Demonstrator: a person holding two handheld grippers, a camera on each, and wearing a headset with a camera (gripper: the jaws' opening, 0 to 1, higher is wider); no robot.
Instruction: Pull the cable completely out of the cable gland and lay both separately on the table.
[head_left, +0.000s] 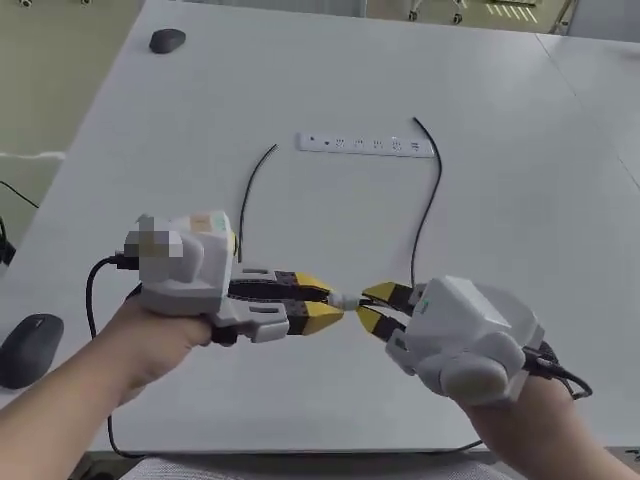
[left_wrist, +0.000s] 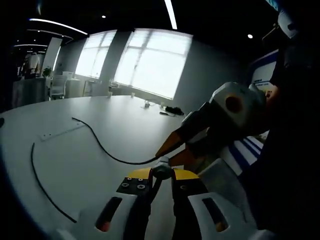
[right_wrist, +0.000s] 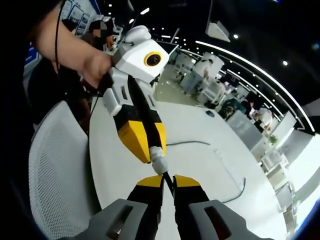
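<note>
A small pale cable gland (head_left: 348, 300) hangs in the air over the near part of the white table (head_left: 520, 200). My left gripper (head_left: 335, 305) is shut on it from the left. My right gripper (head_left: 368, 306) faces it from the right, shut on the thin black cable (head_left: 432, 200) just where it leaves the gland. From there the cable runs away across the table toward the power strip. In the left gripper view the gland (left_wrist: 162, 170) sits between my yellow jaws, with the cable (left_wrist: 100, 145) trailing off. In the right gripper view the gland (right_wrist: 158, 161) is just ahead of my right gripper (right_wrist: 168, 179).
A white power strip (head_left: 365, 143) lies mid-table at the far end of the cable. A second loose black cable (head_left: 255, 190) lies left of it. One dark mouse (head_left: 167, 40) sits far left, another (head_left: 30, 345) off the near left edge. A white mesh chair (right_wrist: 55, 165) stands close by.
</note>
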